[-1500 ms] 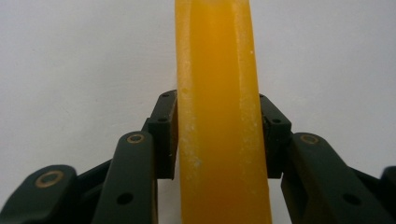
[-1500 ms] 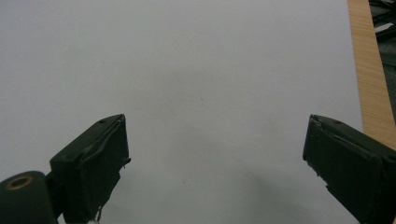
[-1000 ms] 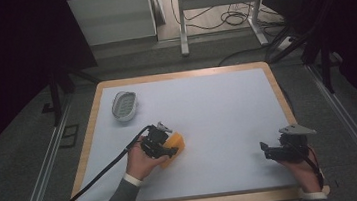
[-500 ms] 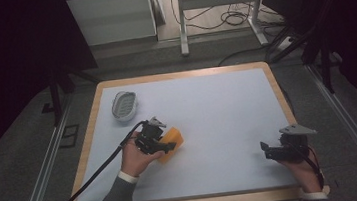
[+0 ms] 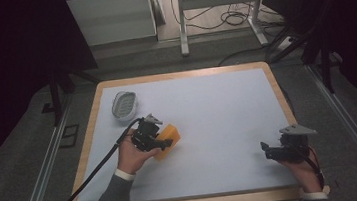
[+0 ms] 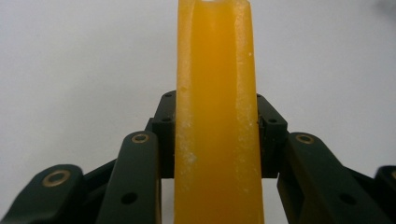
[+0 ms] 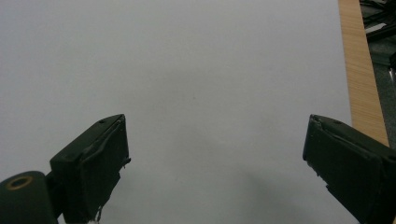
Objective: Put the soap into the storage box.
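**Left jaws clamped on the orange block, right jaws spread over bare table**

While I watch from the high view, I see my left gripper point(image 5: 163, 143) at the near-left part of the table point(image 5: 227, 100), held in the left hand point(image 5: 133, 156), its cable trailing off toward the near-left corner; it is clenched on an orange block point(image 5: 166, 137) that juts out toward the middle of the white surface; I cannot tell from that view whether the block touches the table. Through the left gripper view, the orange block point(image 6: 215, 116) rises edge-on between the two black jaws, which press on its two sides; its surface looks slightly frosted with pale specks; white tabletop lies behind it. A grey oval dish point(image 5: 124, 105) sits near the far-left corner, apart from the block and the gripper. My right gripper point(image 5: 268, 150) rests in the right hand point(image 5: 301, 167) at the near-right part of the table, well apart from the left one; in the right gripper view point(image 7: 215, 158) its jaws stand wide apart with nothing between them, bare white surface ahead, and the wooden table edge point(image 7: 362, 70) runs along the right side.
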A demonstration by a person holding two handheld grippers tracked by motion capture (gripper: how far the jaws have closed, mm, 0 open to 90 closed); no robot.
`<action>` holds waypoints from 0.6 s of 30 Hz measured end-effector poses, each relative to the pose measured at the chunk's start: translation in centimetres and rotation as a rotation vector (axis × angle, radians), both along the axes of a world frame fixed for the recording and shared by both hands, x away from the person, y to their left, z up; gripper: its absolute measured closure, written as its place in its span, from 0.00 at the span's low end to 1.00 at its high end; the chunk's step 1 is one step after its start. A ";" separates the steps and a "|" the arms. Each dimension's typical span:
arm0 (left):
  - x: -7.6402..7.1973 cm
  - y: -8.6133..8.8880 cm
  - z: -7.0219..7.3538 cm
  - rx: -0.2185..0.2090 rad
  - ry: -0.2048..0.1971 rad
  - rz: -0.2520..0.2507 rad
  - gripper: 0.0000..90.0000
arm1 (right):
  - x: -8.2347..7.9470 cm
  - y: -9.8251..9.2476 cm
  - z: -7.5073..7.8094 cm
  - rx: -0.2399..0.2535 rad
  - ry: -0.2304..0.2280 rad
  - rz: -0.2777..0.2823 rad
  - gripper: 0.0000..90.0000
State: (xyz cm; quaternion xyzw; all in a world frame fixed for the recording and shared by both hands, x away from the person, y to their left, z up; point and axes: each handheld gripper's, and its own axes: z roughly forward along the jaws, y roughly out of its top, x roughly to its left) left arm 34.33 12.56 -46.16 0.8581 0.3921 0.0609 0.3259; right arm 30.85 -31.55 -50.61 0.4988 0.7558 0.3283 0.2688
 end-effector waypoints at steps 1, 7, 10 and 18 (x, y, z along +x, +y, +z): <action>0.1 0.1 0.1 -0.002 0.000 0.003 0.68 | 0.0 0.0 0.0 0.000 0.000 0.000 0.08; 0.5 0.6 0.4 -0.014 -0.008 0.010 0.68 | 0.0 -0.1 0.0 0.003 0.000 -0.005 0.08; 0.7 0.8 0.4 -0.017 -0.007 0.016 0.68 | 0.0 -0.2 0.1 0.006 -0.002 -0.008 0.08; 1.4 1.6 0.6 -0.013 -0.008 0.035 0.68 | -0.1 -0.3 0.1 0.006 -0.002 -0.009 0.08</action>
